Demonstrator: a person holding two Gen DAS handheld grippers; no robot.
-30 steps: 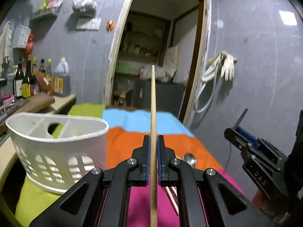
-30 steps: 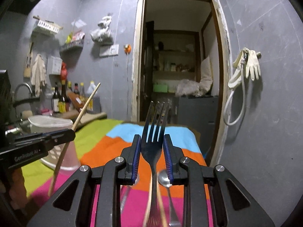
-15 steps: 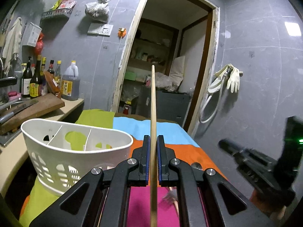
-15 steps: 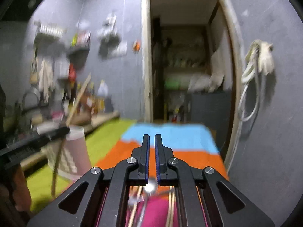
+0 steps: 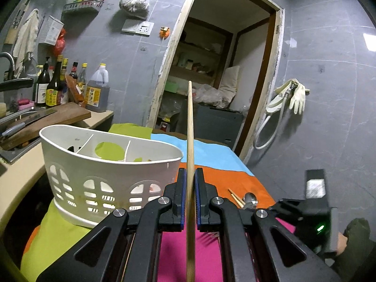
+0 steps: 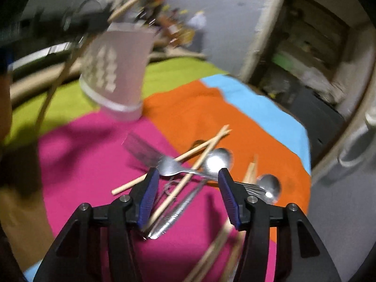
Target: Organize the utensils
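Note:
My left gripper (image 5: 190,174) is shut on a long wooden chopstick (image 5: 190,122) that stands upright just right of the white slotted basket (image 5: 105,164). In the right wrist view, blurred by motion, my right gripper (image 6: 186,178) tilts down over a pile of utensils on the pink and orange cloth. Its jaws are opening. A fork (image 6: 164,164), a spoon (image 6: 217,158) and crossed chopsticks (image 6: 202,145) lie below and between the jaws, but the pads press on none of them. A second spoon (image 6: 269,185) lies to the right. The basket (image 6: 117,65) shows at upper left.
A multicoloured cloth (image 5: 211,150) covers the table. Left of it, a counter holds a cutting board (image 5: 47,122) and bottles (image 5: 54,87). Grey walls and an open doorway (image 5: 211,70) lie behind. Rubber gloves (image 5: 293,94) hang on the right wall.
The right gripper held a fork upright, then was shut with nothing in it, and now tips down over the utensil pile with its jaws apart. The basket looms larger in the left wrist view.

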